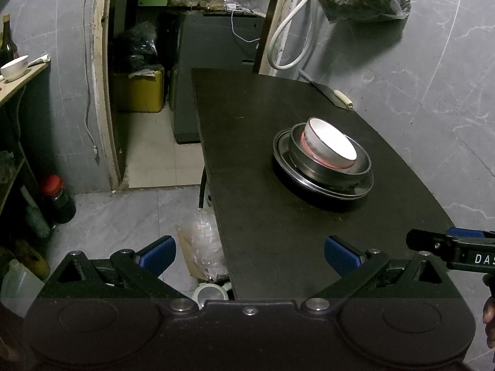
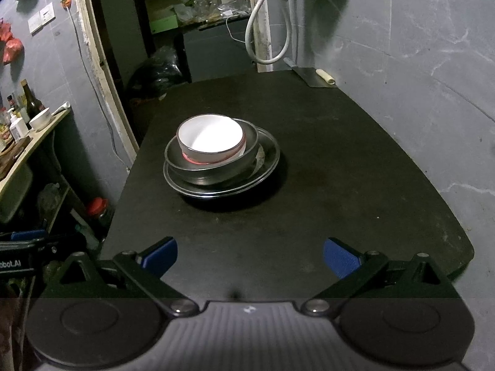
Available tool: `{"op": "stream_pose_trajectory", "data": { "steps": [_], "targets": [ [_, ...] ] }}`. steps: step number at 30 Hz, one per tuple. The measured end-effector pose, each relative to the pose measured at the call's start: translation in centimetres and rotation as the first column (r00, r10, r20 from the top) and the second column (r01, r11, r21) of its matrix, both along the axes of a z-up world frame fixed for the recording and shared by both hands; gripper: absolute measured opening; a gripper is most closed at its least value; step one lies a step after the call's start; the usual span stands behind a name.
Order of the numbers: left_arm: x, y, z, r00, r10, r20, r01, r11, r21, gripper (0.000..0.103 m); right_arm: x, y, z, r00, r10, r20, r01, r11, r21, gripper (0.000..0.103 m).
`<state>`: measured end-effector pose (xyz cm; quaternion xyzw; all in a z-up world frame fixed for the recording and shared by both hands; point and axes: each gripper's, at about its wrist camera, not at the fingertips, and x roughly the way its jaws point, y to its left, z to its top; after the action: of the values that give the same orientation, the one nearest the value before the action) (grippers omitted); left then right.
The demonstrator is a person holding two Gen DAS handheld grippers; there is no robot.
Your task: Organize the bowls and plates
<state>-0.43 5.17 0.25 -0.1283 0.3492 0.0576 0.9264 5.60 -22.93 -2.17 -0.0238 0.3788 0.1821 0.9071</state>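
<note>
A stack of dishes sat on the black table (image 2: 324, 167), a little toward its far half. At the bottom lay a dark plate (image 2: 216, 192) with a metal plate (image 2: 269, 154) on top of it. A metal bowl (image 2: 213, 171) stood on that, and inside it rested a white bowl (image 2: 210, 142) with a red band near its base, tipped slightly rather than sitting level. In the left wrist view the same white bowl (image 1: 331, 142) glared under the light, nested in the metal bowl (image 1: 324, 170) above the plates.

Both grippers hung back at the near end of the table, well apart from the stack. The left gripper (image 1: 250, 255) had its jaws spread wide with nothing between them, its blue pads (image 1: 157, 253) over the table's left edge and the floor. The right gripper (image 2: 250, 256) was likewise spread and empty, over the near part of the tabletop, and it showed at the right border of the left view as a black body with a blue tip.

At the far corner of the table lay a cleaver (image 2: 312, 77) with a pale handle. A white hose (image 1: 287, 40) looped down the wall behind. On a wooden shelf (image 2: 37, 142) to the left stood another white bowl (image 2: 39, 119) and some bottles (image 2: 29, 100). A red-capped jar (image 1: 58, 199) stood on the floor below.
</note>
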Motion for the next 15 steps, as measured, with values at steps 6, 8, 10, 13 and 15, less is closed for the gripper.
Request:
{"op": "stream_pose_trajectory", "data": {
  "steps": [6, 8, 10, 13, 15],
  "targets": [
    [0.34, -0.08, 0.00, 1.000, -0.009, 0.000, 0.009, 1.000, -0.001, 0.102, 0.10, -0.19, 0.04, 1.000, -0.007, 0.000, 0.007, 1.000, -0.006, 0.103],
    [0.44, -0.11, 0.03, 1.000, -0.013, 0.001, 0.013, 1.000, -0.001, 0.102, 0.11, -0.22, 0.07, 1.000, -0.010, 0.000, 0.010, 1.000, -0.007, 0.103],
    [0.59, -0.21, 0.08, 1.000, -0.015, 0.001, 0.015, 1.000, 0.001, 0.102, 0.15, -0.29, 0.11, 1.000, -0.012, 0.000, 0.012, 1.000, -0.007, 0.103],
    [0.83, -0.28, 0.06, 1.000, -0.016, -0.002, 0.016, 1.000, 0.001, 0.102, 0.21, -0.38, 0.16, 1.000, -0.013, 0.000, 0.013, 1.000, -0.008, 0.103],
    [0.92, -0.36, 0.08, 1.000, -0.016, -0.003, 0.016, 1.000, 0.001, 0.102, 0.24, -0.41, 0.17, 1.000, -0.013, 0.001, 0.013, 1.000, -0.008, 0.103]
  ]
}}
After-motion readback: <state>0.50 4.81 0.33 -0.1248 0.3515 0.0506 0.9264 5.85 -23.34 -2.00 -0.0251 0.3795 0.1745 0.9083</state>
